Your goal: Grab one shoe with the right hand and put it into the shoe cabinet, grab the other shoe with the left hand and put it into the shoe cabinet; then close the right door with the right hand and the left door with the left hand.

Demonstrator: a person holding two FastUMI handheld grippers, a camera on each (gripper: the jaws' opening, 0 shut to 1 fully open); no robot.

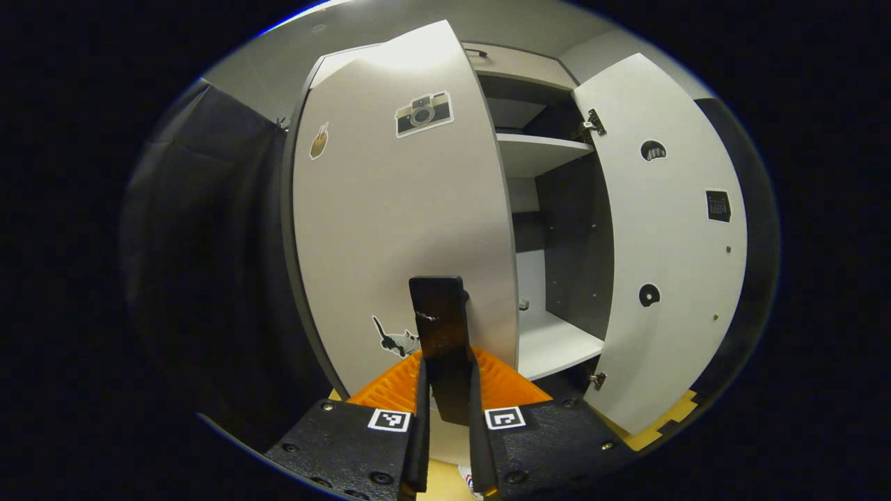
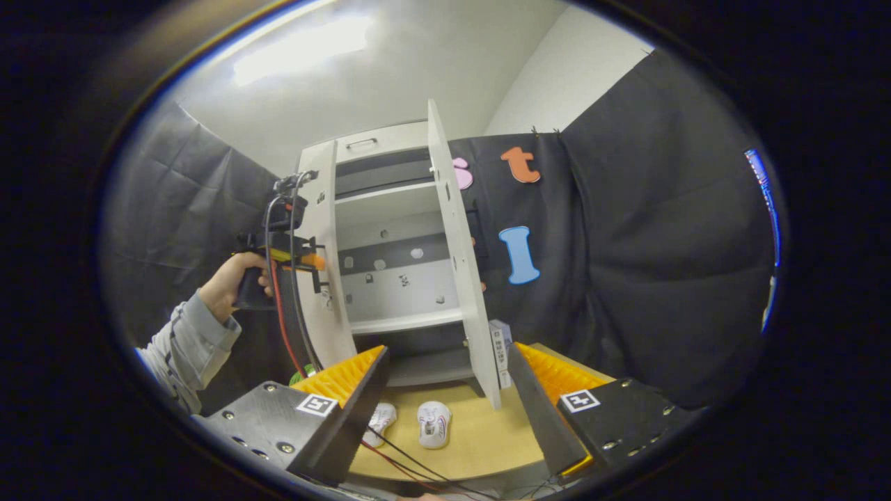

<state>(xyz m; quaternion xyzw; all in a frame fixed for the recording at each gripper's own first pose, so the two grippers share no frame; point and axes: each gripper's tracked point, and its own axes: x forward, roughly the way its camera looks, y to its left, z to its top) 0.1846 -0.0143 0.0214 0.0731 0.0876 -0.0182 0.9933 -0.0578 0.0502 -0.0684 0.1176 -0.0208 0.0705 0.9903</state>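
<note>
Two white shoes (image 2: 379,421) (image 2: 433,423) lie side by side on the wooden floor in front of the shoe cabinet (image 2: 397,321). Both cabinet doors stand open. My right gripper (image 2: 445,410) hangs open above the shoes with nothing between its fingers. In the right gripper view a hand holds my left gripper (image 2: 289,261) against the left door (image 2: 324,278). In the left gripper view my left gripper (image 1: 449,390) is shut on an upright black handle (image 1: 437,313) on the left door (image 1: 397,223). The right door (image 1: 668,229) swings wide, baring white shelves (image 1: 553,344).
Black cloth walls stand close on the left (image 2: 174,223) and right (image 2: 626,264) of the cabinet. The right door (image 2: 463,278) shows edge-on, jutting out over the floor. Cables (image 2: 282,313) hang from the left gripper, and more trail over the floor (image 2: 411,463).
</note>
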